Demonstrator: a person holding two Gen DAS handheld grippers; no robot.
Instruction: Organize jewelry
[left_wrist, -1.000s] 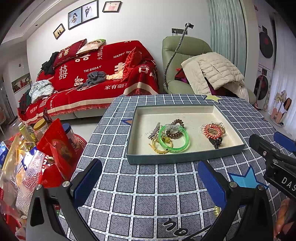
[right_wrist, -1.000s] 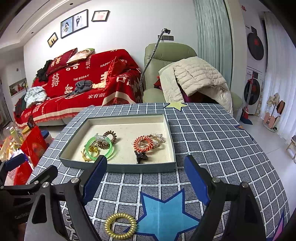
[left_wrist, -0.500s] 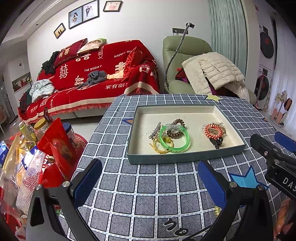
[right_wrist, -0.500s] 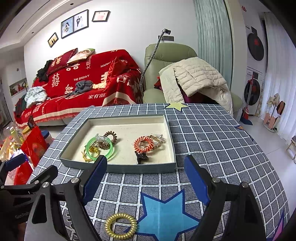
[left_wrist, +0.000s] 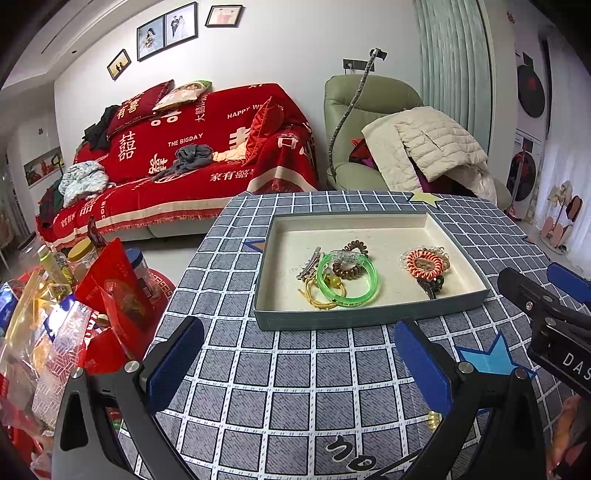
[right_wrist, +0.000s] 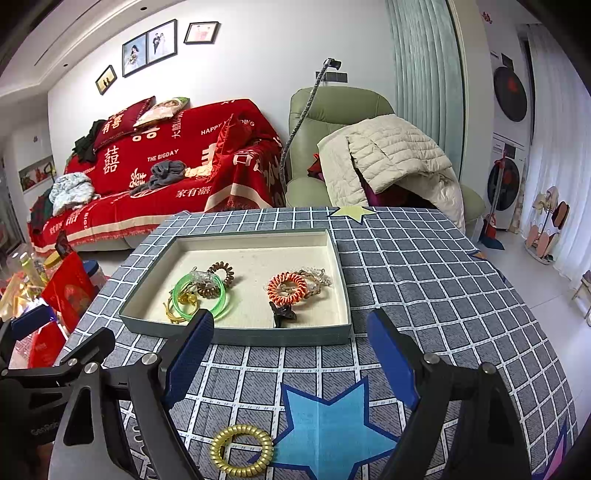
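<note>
Lying on bench (right_wrist: 424, 280) before tray (right_wrist: 236, 338): gold coil hair tie (right_wrist: 242, 449), spiral-ribbed, glossy. Green bangle (right_wrist: 201, 295), orange coil tie (right_wrist: 287, 288) noted inside tray. Left claw (left_wrist: 295, 358), right claw (right_wrist: 291, 354) held agape, nothing gripped.

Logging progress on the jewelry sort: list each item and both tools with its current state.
left tool: open, empty
right tool: open, empty
gold coil hair tie: on tablecloth, outside tray
tray: uncovered, holding items
green bangle: in tray, flat
orange coil hair tie: in tray
</note>
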